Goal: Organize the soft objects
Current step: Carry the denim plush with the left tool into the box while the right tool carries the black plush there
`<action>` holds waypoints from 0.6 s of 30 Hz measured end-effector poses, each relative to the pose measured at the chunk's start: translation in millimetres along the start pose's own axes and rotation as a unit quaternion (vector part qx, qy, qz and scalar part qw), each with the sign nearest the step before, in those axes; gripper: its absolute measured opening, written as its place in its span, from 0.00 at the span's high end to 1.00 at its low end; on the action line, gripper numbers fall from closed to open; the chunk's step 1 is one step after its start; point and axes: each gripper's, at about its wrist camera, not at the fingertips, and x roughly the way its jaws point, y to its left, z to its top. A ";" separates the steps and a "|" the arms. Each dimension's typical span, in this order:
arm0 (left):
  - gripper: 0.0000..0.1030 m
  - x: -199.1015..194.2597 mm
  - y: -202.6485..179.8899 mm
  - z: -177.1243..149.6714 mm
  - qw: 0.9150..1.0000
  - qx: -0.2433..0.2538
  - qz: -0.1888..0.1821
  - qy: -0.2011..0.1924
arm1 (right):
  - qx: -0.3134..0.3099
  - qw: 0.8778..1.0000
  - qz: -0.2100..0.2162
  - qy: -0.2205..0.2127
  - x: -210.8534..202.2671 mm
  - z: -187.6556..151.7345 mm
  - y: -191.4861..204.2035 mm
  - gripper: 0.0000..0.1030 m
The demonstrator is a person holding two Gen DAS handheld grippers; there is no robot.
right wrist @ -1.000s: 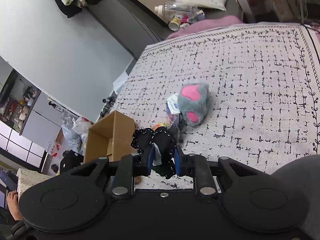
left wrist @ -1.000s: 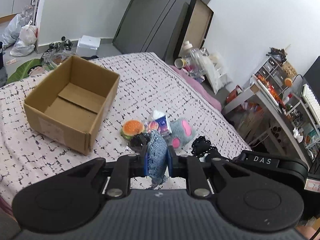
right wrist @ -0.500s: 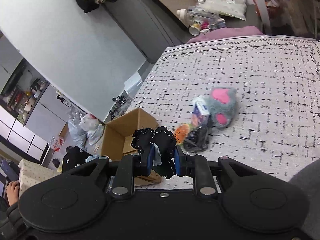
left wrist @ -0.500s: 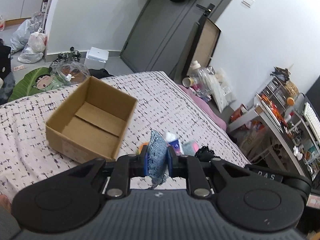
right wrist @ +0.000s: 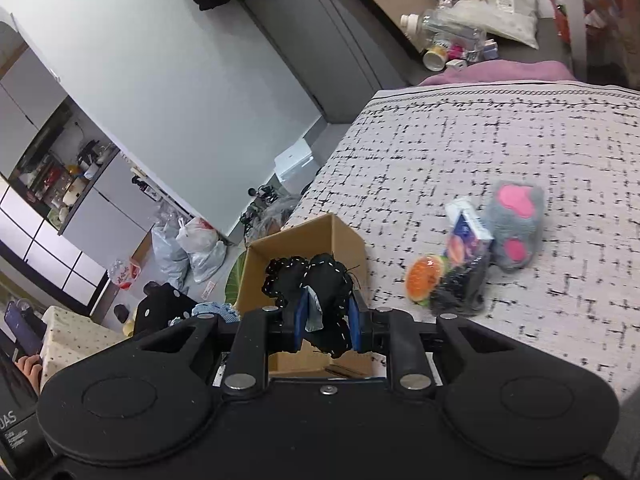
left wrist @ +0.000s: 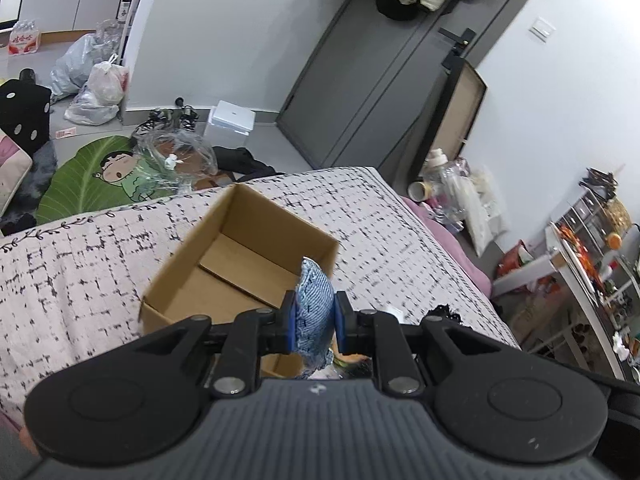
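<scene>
My left gripper [left wrist: 314, 322] is shut on a blue denim soft piece [left wrist: 314, 304] and holds it above the near right corner of an open cardboard box [left wrist: 224, 264] on the bed. My right gripper [right wrist: 326, 320] is shut on a black fabric piece with white stitching [right wrist: 320, 280], held above the same box [right wrist: 320, 236]. On the bed lie a grey plush paw with pink pads [right wrist: 516, 226], a small packet [right wrist: 466, 232], an orange burger toy [right wrist: 424, 282] and a dark soft item [right wrist: 460, 294].
The bed has a white cover with black marks [left wrist: 380, 220]. Bags [left wrist: 96, 88], a white box [left wrist: 230, 122] and a green leaf mat [left wrist: 92, 176] lie on the floor beyond. Bottles and clutter [left wrist: 452, 184] stand right of the bed. A grey door [left wrist: 368, 64] is behind.
Both grippers have moved with their soft pieces toward the cardboard box and now hang over it. The pile of toys has slid to the right in the right wrist view.
</scene>
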 end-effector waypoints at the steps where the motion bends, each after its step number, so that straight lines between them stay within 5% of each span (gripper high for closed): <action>1: 0.83 2.9 2.4 2.0 1.000 -0.001 0.002 -0.001 | -0.001 1.000 0.002 0.003 4.8 0.4 2.7 0.79; 18: 0.83 55.9 60.6 -0.6 0.998 -0.047 0.035 0.019 | -0.016 0.998 0.010 0.062 83.5 -8.6 29.8 0.79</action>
